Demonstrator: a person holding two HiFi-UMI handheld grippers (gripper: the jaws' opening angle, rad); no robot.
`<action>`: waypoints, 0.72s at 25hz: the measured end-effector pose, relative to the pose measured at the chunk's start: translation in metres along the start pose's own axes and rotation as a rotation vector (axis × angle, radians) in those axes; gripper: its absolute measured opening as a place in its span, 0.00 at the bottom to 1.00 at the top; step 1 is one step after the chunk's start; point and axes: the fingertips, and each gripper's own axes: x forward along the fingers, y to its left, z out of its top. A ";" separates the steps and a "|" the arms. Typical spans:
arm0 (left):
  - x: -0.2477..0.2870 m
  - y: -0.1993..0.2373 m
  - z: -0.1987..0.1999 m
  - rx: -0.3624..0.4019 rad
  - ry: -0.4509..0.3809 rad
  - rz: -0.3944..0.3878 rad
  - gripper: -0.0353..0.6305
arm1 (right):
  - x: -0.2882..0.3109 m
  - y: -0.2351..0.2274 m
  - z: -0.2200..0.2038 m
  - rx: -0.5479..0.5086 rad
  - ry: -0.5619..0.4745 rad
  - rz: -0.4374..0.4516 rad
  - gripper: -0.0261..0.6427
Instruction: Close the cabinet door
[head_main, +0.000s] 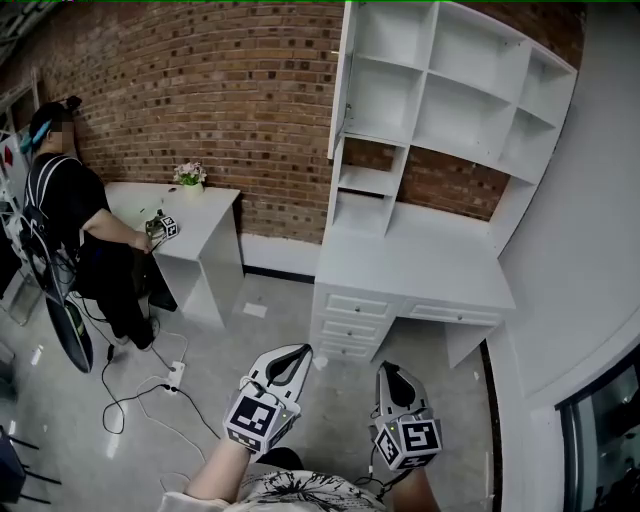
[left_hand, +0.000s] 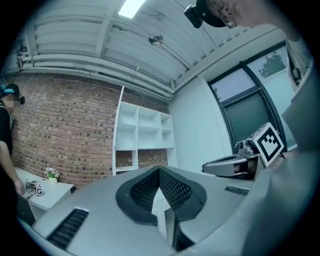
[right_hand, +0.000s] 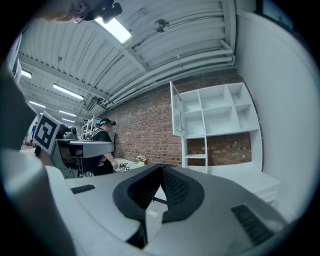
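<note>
Grey floor (head_main: 290, 315) lies below your two grippers, both held low and near you. Your left gripper (head_main: 296, 353) has its jaws closed tip to tip with nothing between them. Your right gripper (head_main: 387, 372), just beside it on the right, is clenched the same way and is empty too. Both are well apart from the furniture. To their left a power strip (head_main: 176, 375) lies on the floor with its cable. Farther off stands a white desk (head_main: 420, 270) with drawers, and on it a white shelf unit (head_main: 470, 90) against the brick wall (head_main: 220, 90). The cabinet door (head_main: 338, 80) hangs at the unit's top left corner, swung open toward you and seen edge-on. At far left a person (head_main: 70, 220) stands at a white table (head_main: 200, 200) bearing a small flower pot (head_main: 190, 177)
</note>
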 end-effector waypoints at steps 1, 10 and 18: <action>0.003 0.001 -0.004 0.009 0.012 -0.002 0.07 | 0.005 -0.001 -0.003 0.018 0.004 0.013 0.04; 0.060 0.049 -0.022 0.014 0.013 -0.027 0.07 | 0.077 -0.021 -0.016 0.007 0.023 0.012 0.04; 0.151 0.149 -0.020 -0.018 -0.015 -0.075 0.07 | 0.197 -0.045 0.009 -0.018 0.019 -0.039 0.04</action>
